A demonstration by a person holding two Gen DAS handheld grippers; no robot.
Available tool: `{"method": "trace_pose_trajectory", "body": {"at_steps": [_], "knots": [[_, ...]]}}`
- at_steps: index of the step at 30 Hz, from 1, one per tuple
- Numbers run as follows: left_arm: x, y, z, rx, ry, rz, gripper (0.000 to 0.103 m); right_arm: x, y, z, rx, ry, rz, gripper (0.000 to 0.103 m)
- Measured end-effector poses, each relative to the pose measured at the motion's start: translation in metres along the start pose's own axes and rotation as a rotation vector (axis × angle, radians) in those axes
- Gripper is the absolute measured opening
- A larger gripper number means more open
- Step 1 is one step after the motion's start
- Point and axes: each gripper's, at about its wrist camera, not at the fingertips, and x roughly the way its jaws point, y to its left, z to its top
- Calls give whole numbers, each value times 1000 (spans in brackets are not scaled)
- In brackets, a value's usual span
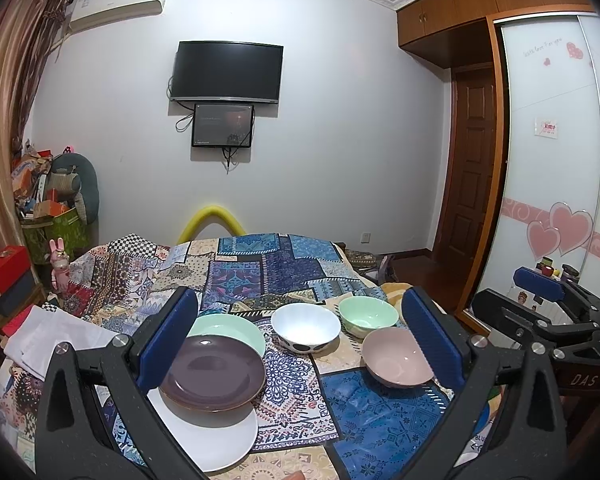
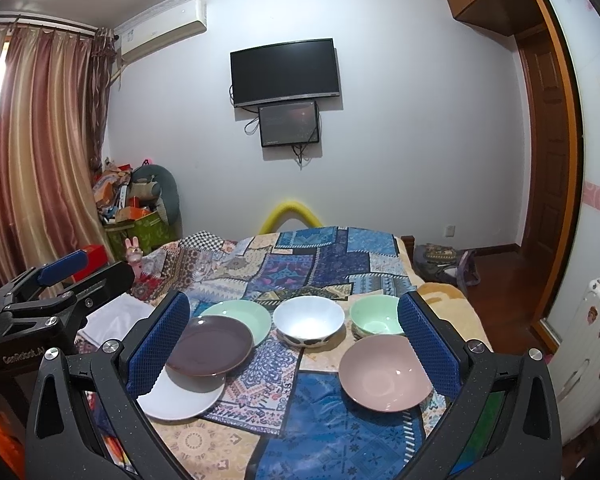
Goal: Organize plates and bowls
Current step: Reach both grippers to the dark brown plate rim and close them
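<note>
On the patchwork cloth a brown plate (image 1: 214,372) (image 2: 210,346) overlaps a white plate (image 1: 216,436) (image 2: 180,398) and a green plate (image 1: 236,330) (image 2: 242,314). To the right stand a white spotted bowl (image 1: 306,328) (image 2: 309,320), a green bowl (image 1: 368,314) (image 2: 374,318) and a pink bowl (image 1: 396,356) (image 2: 384,372). My left gripper (image 1: 300,340) hovers open above the dishes, holding nothing. My right gripper (image 2: 294,344) is likewise open and holds nothing. Each gripper shows at the edge of the other's view.
The patchwork cloth (image 1: 268,272) (image 2: 312,264) covers a bed-like surface with a folded white cloth (image 1: 56,336) at its left. A cluttered pile and boxes (image 1: 48,200) stand left by the curtain. A wardrobe (image 1: 552,160) and door are right, a suitcase (image 2: 588,344) far right.
</note>
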Motion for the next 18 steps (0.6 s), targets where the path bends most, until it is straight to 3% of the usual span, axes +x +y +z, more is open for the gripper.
{"method": "trace_pose_trajectory", "body": {"at_steps": [8,18], "knots": [[19,17,-16,-3,47,8,103,31,10,-17,-2,83,23,103],[65,69,-53,-46,184,21,103,89,26,-51,-11,244,68,103]]}}
